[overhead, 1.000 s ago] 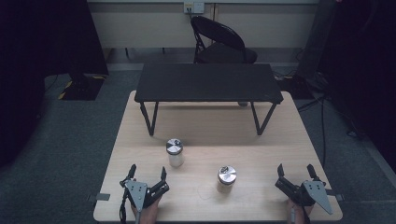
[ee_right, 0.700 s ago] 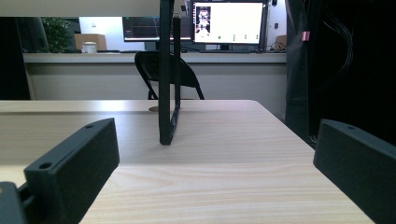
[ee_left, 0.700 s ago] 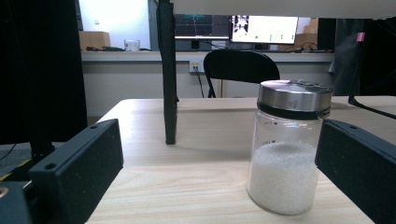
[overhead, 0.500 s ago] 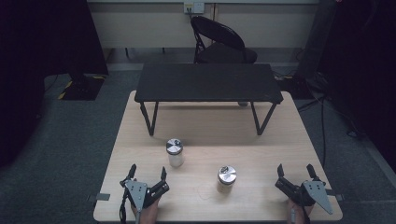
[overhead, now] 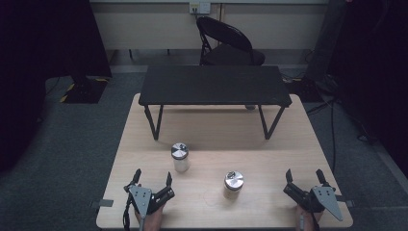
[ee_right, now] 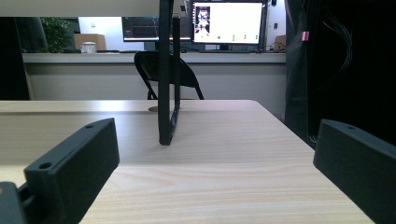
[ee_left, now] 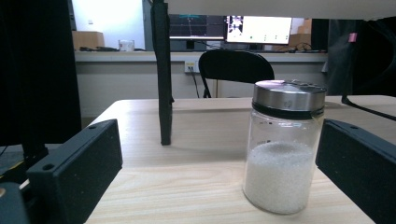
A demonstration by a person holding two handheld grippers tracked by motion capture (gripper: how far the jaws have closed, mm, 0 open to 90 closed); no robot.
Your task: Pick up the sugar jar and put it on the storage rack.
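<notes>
Two glass jars with metal lids stand on the wooden table. One jar is left of centre; in the left gripper view this jar holds white grains and stands just ahead, toward the right jaw. The second jar is nearer the front, at centre. My left gripper rests open at the front left, nothing between its jaws. At the front right my right gripper is open too, its jaws wide apart over bare wood.
A low black shelf on thin legs spans the far half of the table; one leg rises ahead of the left gripper, another leg ahead of the right. A black folding chair stands beyond the table.
</notes>
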